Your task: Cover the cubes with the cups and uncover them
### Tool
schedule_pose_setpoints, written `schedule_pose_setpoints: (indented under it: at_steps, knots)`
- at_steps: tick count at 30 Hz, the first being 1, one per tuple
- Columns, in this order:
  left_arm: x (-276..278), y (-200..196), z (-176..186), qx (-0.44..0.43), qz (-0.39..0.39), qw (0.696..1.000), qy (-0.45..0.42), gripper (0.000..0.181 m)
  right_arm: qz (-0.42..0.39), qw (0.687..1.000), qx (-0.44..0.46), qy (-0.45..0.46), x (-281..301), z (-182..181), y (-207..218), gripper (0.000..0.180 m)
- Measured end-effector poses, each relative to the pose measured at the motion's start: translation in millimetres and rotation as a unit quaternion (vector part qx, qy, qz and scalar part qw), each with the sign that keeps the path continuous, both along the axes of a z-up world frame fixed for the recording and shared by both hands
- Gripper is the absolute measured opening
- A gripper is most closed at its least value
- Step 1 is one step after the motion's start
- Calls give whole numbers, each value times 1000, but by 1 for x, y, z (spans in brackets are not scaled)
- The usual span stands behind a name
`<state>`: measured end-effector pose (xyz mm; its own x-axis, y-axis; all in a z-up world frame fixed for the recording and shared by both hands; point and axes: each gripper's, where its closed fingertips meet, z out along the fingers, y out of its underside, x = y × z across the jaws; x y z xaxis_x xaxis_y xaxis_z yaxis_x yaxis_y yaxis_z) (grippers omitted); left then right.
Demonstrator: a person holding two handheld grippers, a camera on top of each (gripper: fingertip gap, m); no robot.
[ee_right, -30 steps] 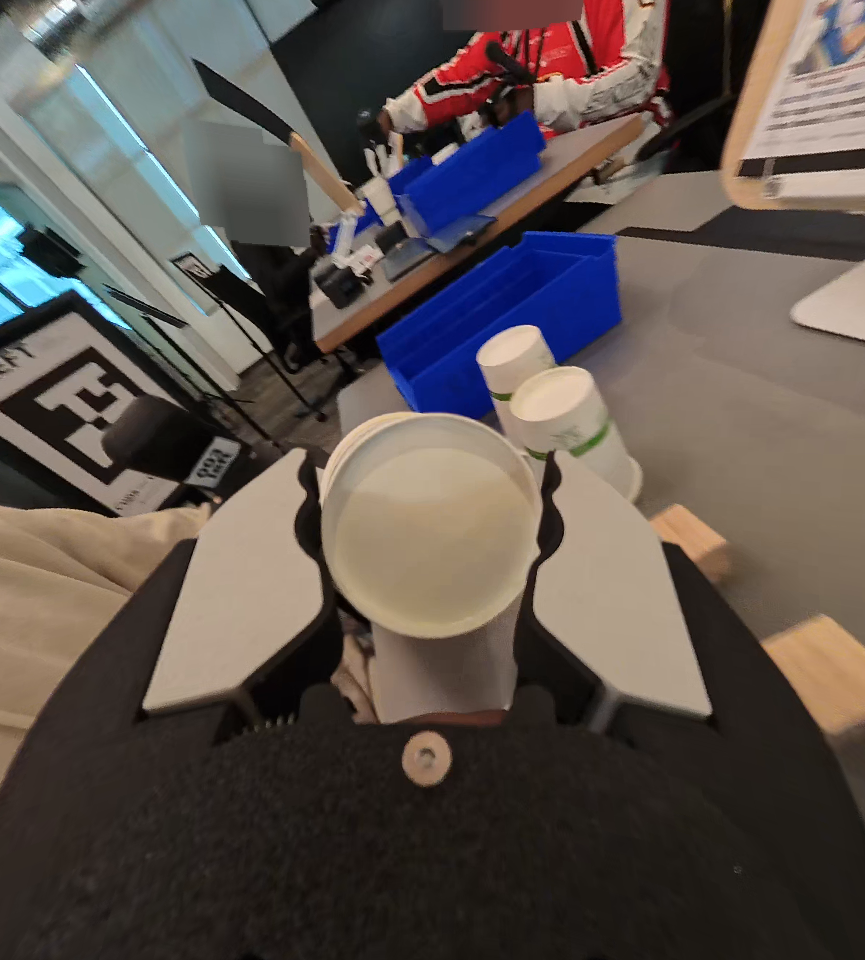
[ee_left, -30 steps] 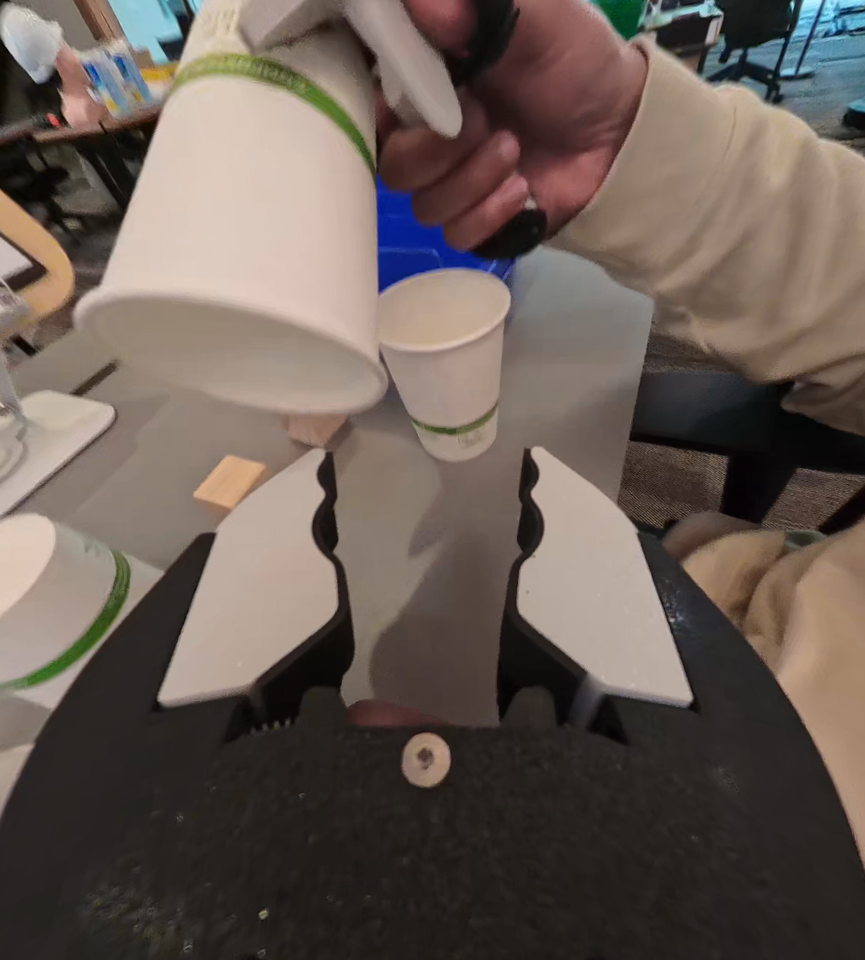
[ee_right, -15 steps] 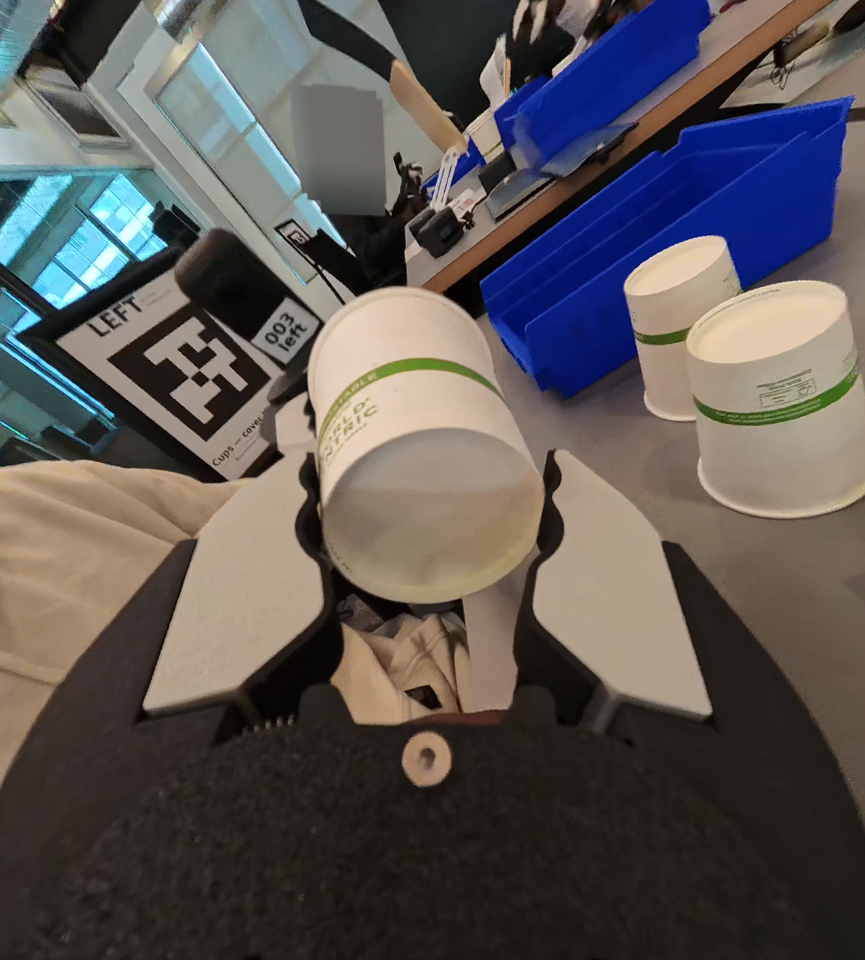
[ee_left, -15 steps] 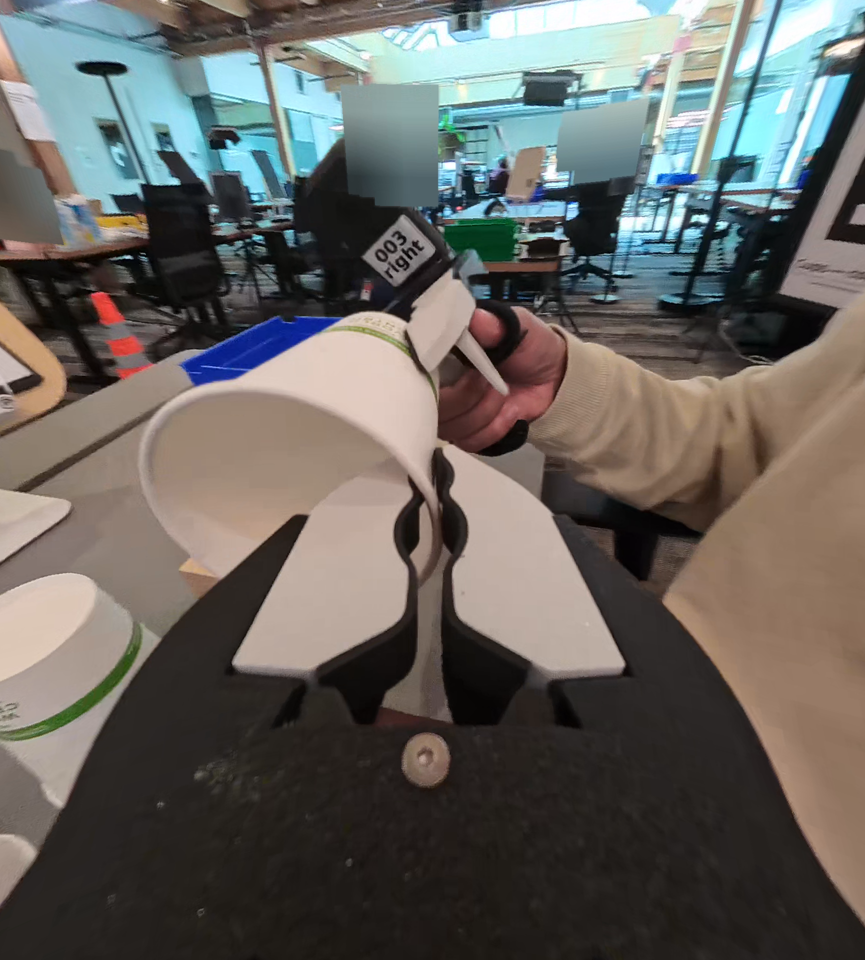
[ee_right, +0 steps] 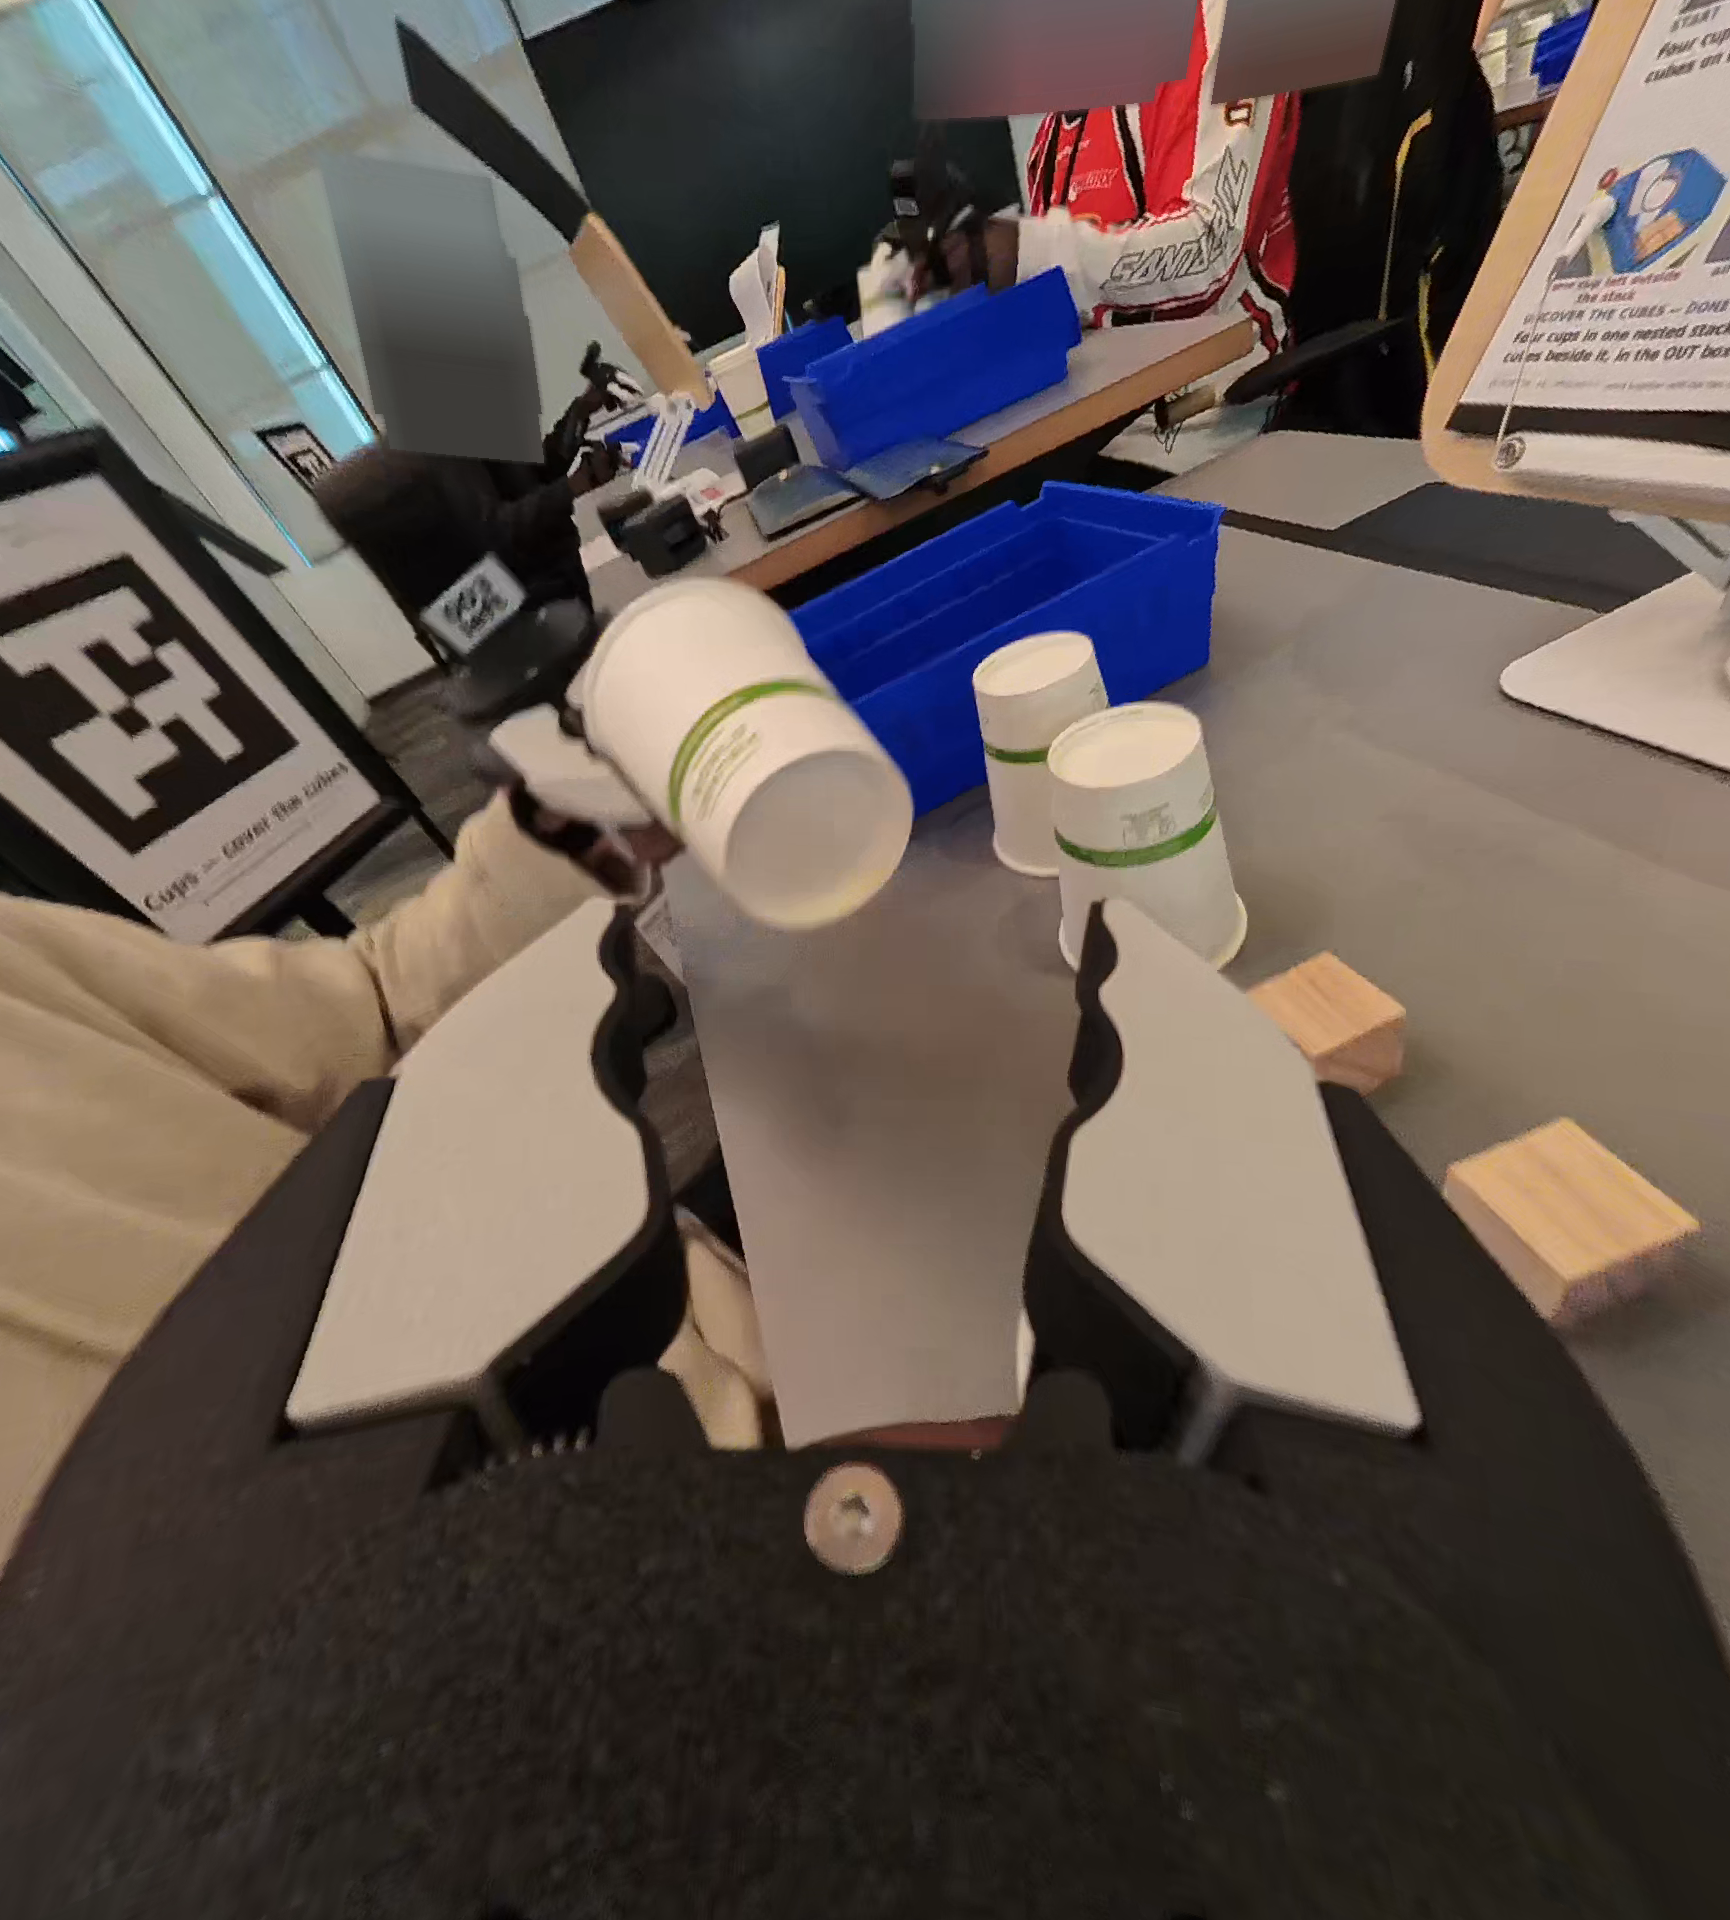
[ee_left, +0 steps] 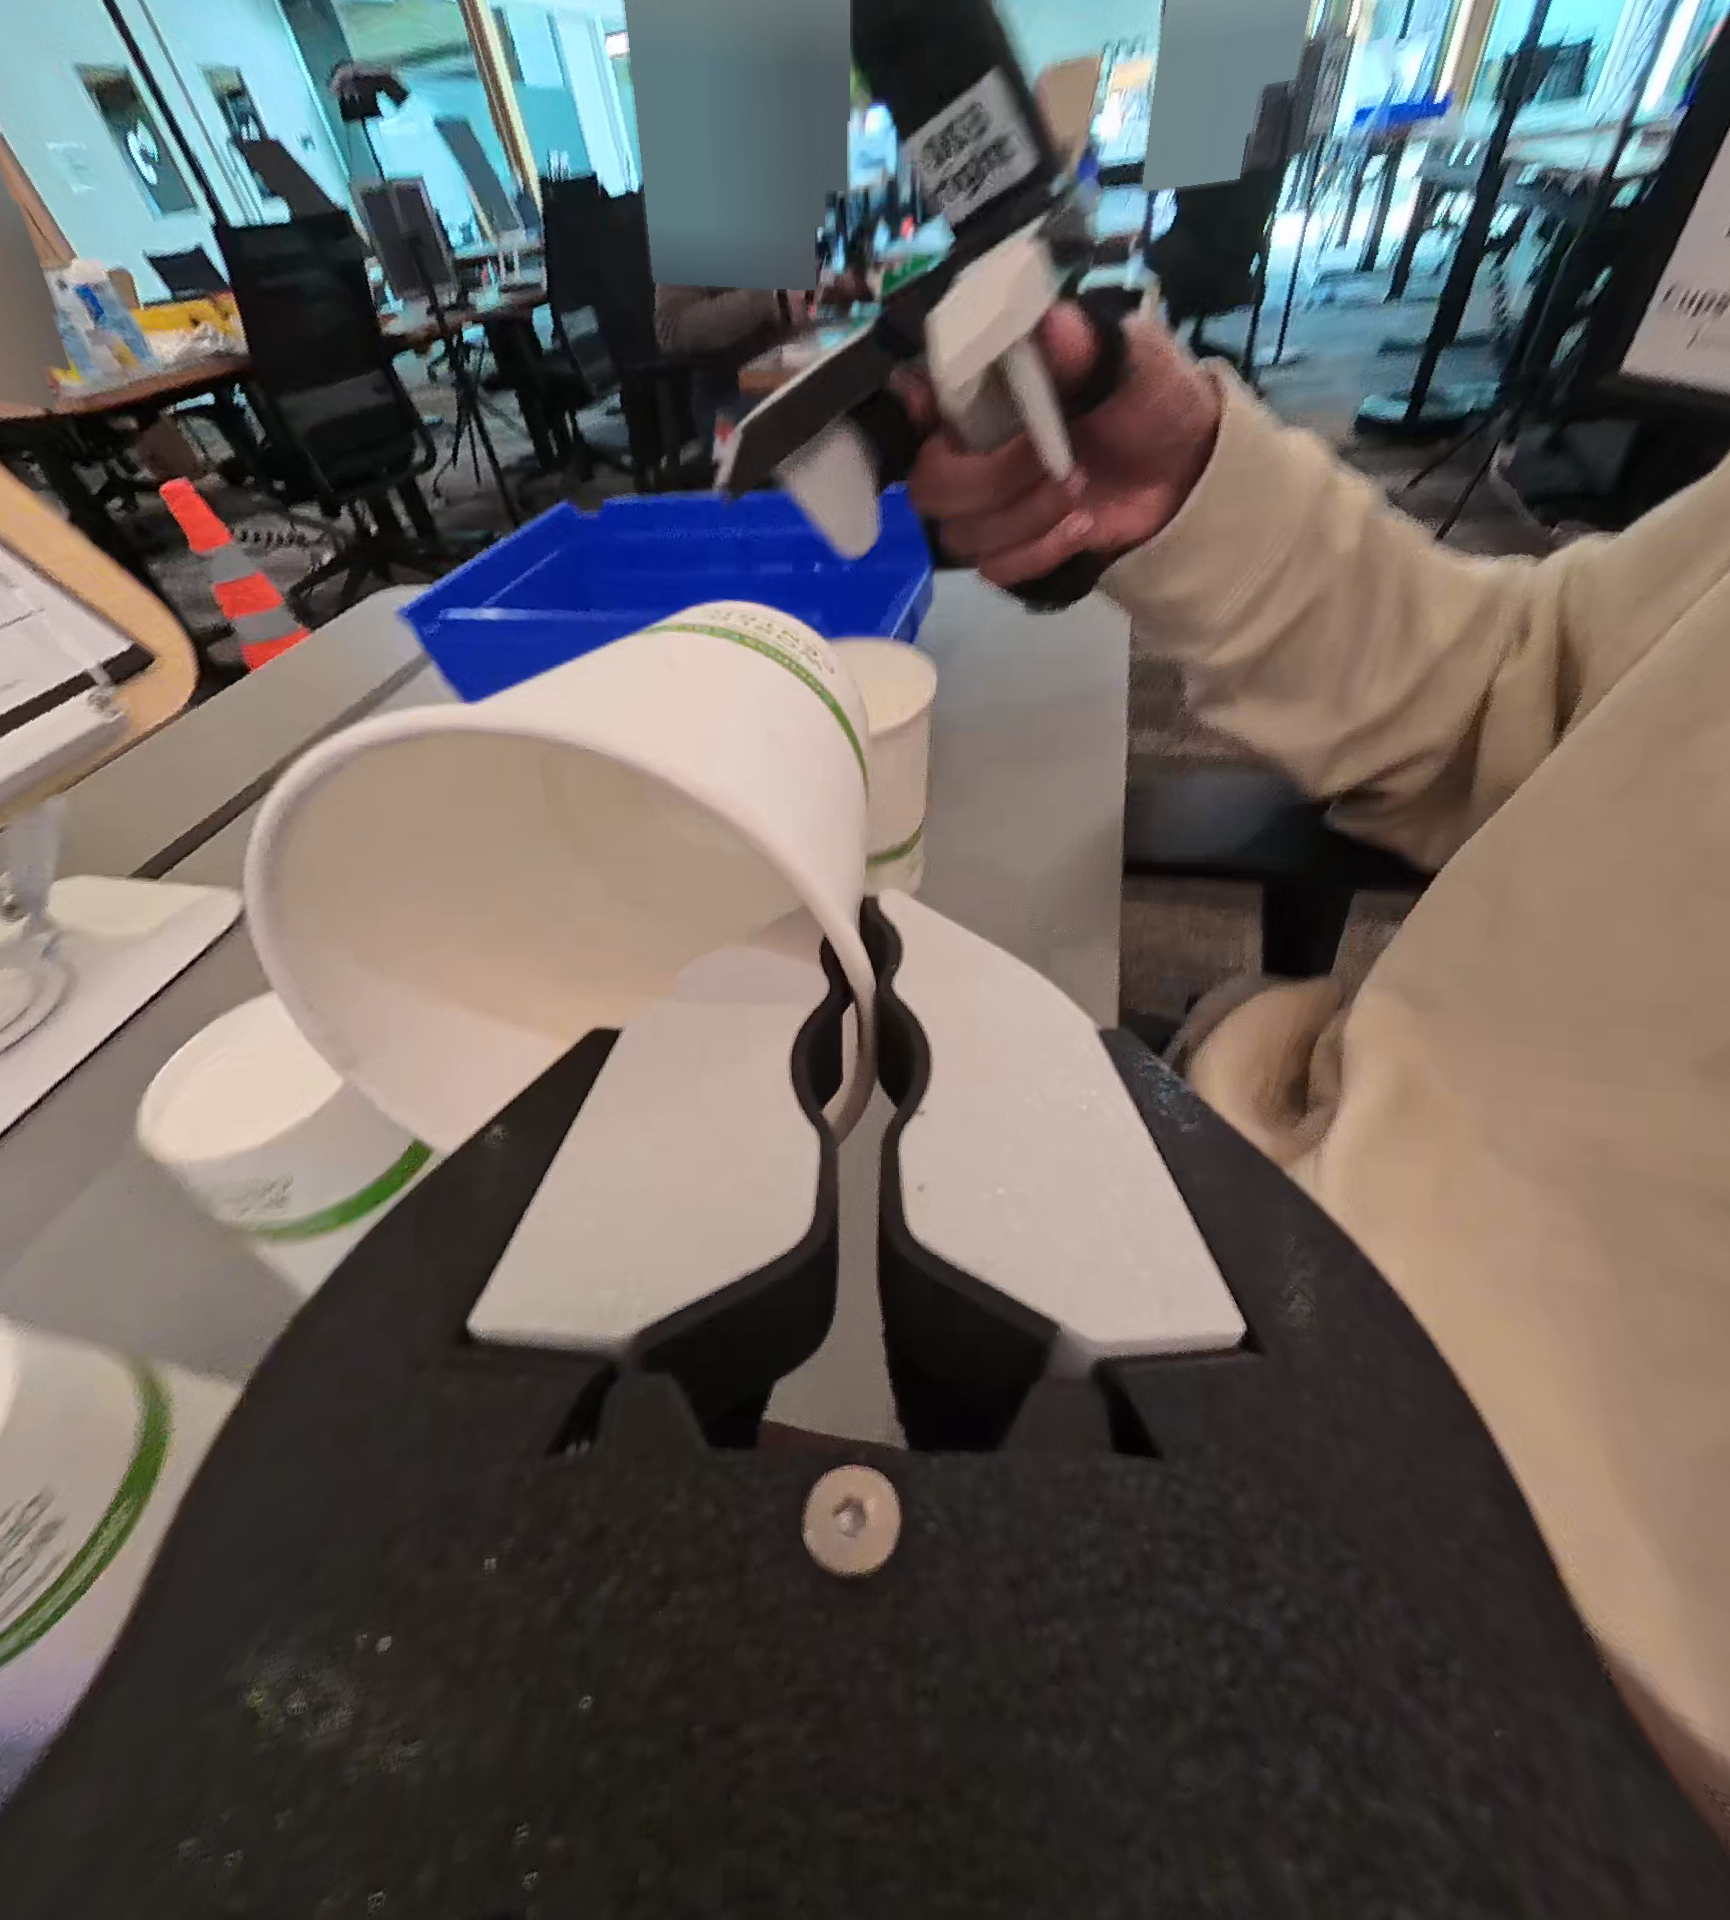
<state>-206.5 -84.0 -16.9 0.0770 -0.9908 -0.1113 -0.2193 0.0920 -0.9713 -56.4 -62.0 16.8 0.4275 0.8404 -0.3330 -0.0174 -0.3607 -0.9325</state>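
My left gripper [ee_left: 861, 925] is shut on the rim of a white paper cup with a green band [ee_left: 570, 831]. It holds the cup tilted on its side above the table, mouth towards the camera. In the right wrist view the same cup [ee_right: 747, 769] hangs from the left gripper [ee_right: 549, 748], base towards the camera. My right gripper [ee_right: 856, 935] is open and empty, a short way back from that cup; it also shows in the left wrist view [ee_left: 819, 488]. Two wooden cubes [ee_right: 1334, 1018] [ee_right: 1567, 1216] lie bare on the grey table to its right.
Two cups [ee_right: 1037, 748] [ee_right: 1141, 831] stand by a blue bin [ee_right: 1027, 613]; the nearer one is upside down. The left wrist view shows an upright cup [ee_left: 897, 748] and two upside-down cups [ee_left: 258, 1143] [ee_left: 9, 1507]. An instruction stand [ee_right: 1671, 312] is at the right.
My left gripper has shut on the cup's rim. My right gripper has let go of the cup, opened and drawn back, so the cup hangs from the left gripper alone.
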Motion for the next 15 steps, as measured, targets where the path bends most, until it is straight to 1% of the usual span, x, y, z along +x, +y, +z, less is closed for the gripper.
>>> schedule_pose_setpoints:
  at_steps: [4,6,8,11,13,15]
  knots:
    - [-32,12,-12,-1,10,999,42,0,-2,999,20,-50,15,-28,-27,83]
    - [-39,11,-18,12,-7,996,85,0,2,997,26,-73,15,-34,-30,84]
    - [-37,4,-17,34,-42,990,132,0,15,994,30,-100,7,-29,-29,85]
    - [-20,-12,-3,89,-106,973,185,0,74,984,30,-160,-23,-23,-28,90]
    - [-4,-27,6,109,-152,961,204,0,132,976,8,-170,-51,-18,-31,91]
    - [10,-38,8,121,-185,948,229,0,190,966,-18,-175,-77,-16,-37,93]
